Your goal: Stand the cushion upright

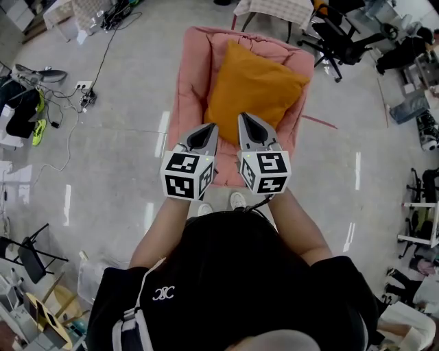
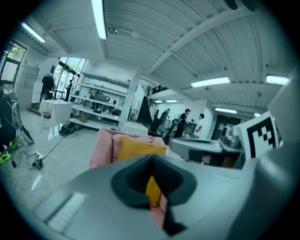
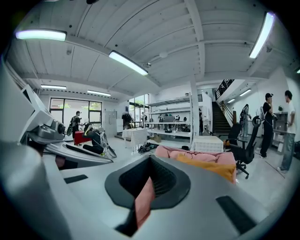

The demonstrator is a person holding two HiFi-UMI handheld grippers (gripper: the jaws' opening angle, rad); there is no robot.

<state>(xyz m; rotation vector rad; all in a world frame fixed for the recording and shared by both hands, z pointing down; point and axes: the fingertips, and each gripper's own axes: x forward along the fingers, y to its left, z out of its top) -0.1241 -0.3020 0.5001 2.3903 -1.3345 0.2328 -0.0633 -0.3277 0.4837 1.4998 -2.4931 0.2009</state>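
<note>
Orange cushion [image 1: 252, 92]: lying on pink armchair [image 1: 188, 82], straight ahead of left tool [image 1: 210, 127] and right tool [image 1: 243, 118], equally near; both closed tight, empty.

Armchair: way in from the near edge only.
The armchair [image 1: 180, 103] arms wall both side edges, and the cushion [image 1: 250, 89] fills most of the seat, leaving a bare strip at the near edge. Open floor [image 1: 123, 158] lies on both sides. Cables [image 1: 88, 92] lie far left, an office chair [image 1: 336, 38] stands far right, and a table [image 1: 274, 10] stands behind.

One cushion [image 1: 254, 89], one pink armchair [image 1: 186, 75], two grippers: left gripper [image 1: 209, 127], right gripper [image 1: 244, 117].
</note>
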